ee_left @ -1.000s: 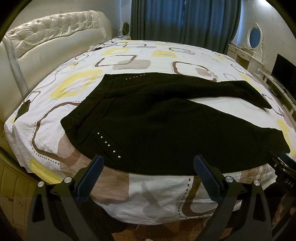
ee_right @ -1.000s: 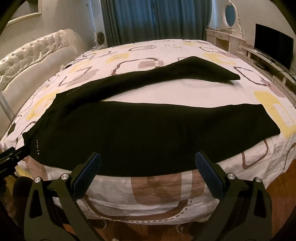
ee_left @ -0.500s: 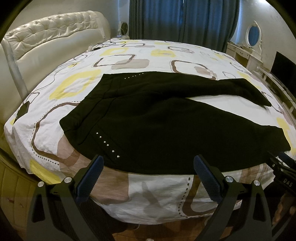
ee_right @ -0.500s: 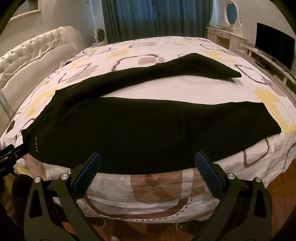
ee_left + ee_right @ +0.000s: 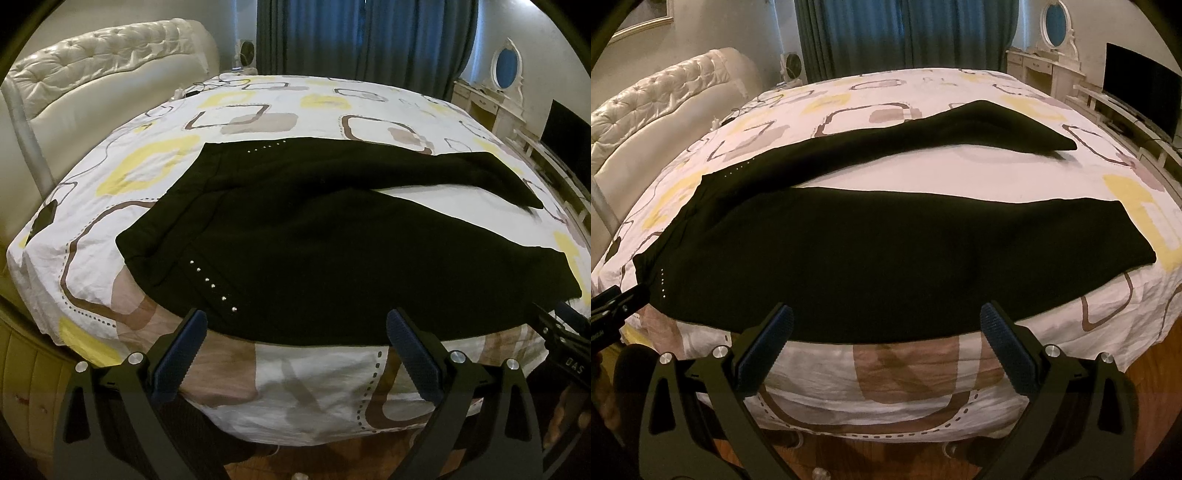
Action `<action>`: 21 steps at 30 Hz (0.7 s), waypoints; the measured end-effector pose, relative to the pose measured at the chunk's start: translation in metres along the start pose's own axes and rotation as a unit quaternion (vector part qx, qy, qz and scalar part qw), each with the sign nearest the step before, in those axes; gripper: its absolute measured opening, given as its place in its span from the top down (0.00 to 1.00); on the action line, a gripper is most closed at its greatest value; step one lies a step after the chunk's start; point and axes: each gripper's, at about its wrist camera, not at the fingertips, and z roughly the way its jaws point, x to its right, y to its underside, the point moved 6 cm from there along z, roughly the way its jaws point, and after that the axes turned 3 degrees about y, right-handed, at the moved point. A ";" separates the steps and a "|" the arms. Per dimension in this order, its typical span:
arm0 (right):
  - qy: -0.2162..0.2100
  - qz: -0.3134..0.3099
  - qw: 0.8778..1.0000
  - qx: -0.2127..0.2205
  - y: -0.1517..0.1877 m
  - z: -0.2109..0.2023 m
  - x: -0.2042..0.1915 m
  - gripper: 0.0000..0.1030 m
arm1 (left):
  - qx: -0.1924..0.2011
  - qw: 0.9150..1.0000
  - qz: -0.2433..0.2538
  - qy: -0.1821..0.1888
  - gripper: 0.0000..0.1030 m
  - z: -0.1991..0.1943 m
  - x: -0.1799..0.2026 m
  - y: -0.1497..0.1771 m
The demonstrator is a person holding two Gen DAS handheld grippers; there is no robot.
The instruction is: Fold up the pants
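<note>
Black pants point(image 5: 332, 251) lie spread flat on the bed, waist to the left with rows of small silver studs, the two legs splayed apart toward the right. The right wrist view shows the same pants point(image 5: 886, 258), the near leg along the bed's front edge and the far leg angled toward the back right. My left gripper point(image 5: 295, 325) is open, hovering just short of the near hem by the waist end. Open too, my right gripper point(image 5: 886, 321) hovers at the near leg's front edge. Neither touches the fabric.
The bed point(image 5: 314, 387) has a white sheet with yellow and brown squares and a tufted cream headboard point(image 5: 92, 85) at the left. Blue curtains point(image 5: 905, 33), a dresser with an oval mirror point(image 5: 1056, 26) and a TV point(image 5: 1141, 99) stand beyond. Wooden floor lies below the bed's edge.
Both grippers have drifted slightly closer to the bed's front edge; the pants have not moved and both grippers stay open.
</note>
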 end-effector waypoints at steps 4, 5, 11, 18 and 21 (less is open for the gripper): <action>0.000 -0.001 1.000 -0.002 0.001 0.002 -0.001 0.02 | -0.004 1.000 0.002 0.004 0.06 0.003 0.001 0.001; 0.000 -0.001 1.000 -0.003 0.002 0.003 -0.001 0.02 | -0.005 1.000 0.002 0.005 0.06 0.003 0.001 0.001; 0.000 0.000 1.000 -0.008 0.003 0.005 -0.001 0.02 | -0.009 1.000 0.009 0.016 0.06 0.007 0.004 0.003; -0.001 0.001 1.000 -0.011 0.004 0.007 -0.001 0.02 | -0.015 0.999 0.011 0.036 0.06 0.011 0.006 0.001; -0.002 0.000 1.000 -0.012 0.005 0.008 -0.001 0.02 | -0.016 0.999 0.016 0.046 0.06 0.012 0.008 0.000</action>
